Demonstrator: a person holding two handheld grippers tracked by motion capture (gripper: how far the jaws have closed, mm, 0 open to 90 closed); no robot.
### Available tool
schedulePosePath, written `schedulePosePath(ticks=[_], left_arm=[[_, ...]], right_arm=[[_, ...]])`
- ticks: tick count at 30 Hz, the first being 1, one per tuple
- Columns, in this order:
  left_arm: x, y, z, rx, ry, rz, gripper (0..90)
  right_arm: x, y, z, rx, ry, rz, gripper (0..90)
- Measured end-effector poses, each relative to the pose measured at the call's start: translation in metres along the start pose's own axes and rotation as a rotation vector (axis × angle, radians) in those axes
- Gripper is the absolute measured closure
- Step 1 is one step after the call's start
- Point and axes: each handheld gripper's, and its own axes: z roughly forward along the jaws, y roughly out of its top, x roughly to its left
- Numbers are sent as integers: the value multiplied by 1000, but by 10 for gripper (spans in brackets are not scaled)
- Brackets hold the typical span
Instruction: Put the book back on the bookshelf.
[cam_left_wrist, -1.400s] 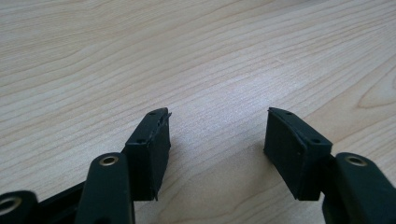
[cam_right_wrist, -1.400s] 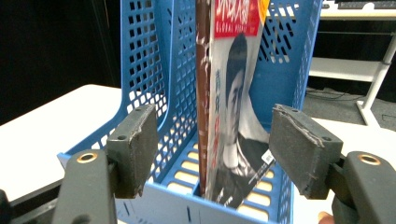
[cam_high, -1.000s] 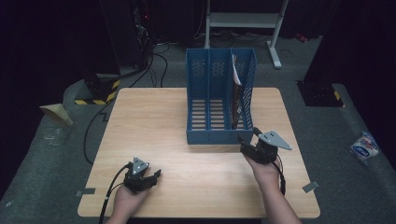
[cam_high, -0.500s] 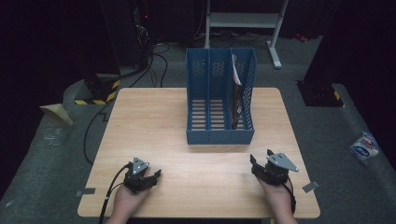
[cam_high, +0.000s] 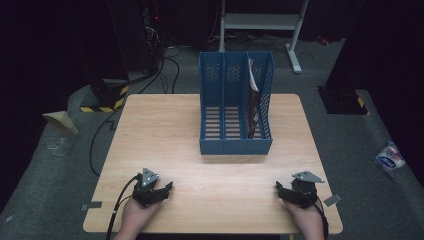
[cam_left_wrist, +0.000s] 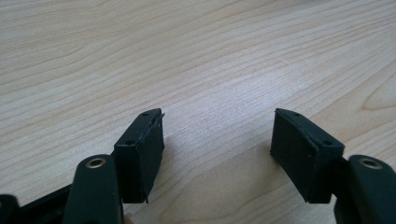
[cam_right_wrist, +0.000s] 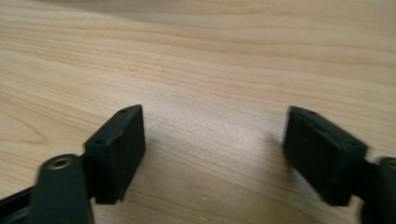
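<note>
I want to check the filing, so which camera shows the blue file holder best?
The high view: the blue file holder stands whole at the table's far middle, with a dark book in its right slot. The left and right gripper views look at bare wood between open jaws.

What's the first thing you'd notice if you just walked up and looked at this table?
The tall blue file rack stands at the far middle of the wooden table, with a dark booklet upright in its right-hand slot. Near the front edge, the left gripper and right gripper rest low over bare wood, one at each corner, both with jaws apart and holding nothing.
</note>
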Motion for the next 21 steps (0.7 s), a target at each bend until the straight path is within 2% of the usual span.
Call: schedulePosePath(ticks=[4,7,9,12,21], left_arm=[[-1,0,0,-6,-4,4,353],[-1,0,0,-5,-5,8,357],[-1,0,0,-6,-3,16,358],[-1,0,0,-5,-5,18,360],[-1,0,0,-5,-8,18,362]], right_arm=[[-7,2,2,-8,-1,53,192],[-1,3,3,2,-35,19,201],[-1,3,3,-2,-39,7,200],[-1,3,3,0,-37,22,206],[-1,3,3,-2,-36,18,214]])
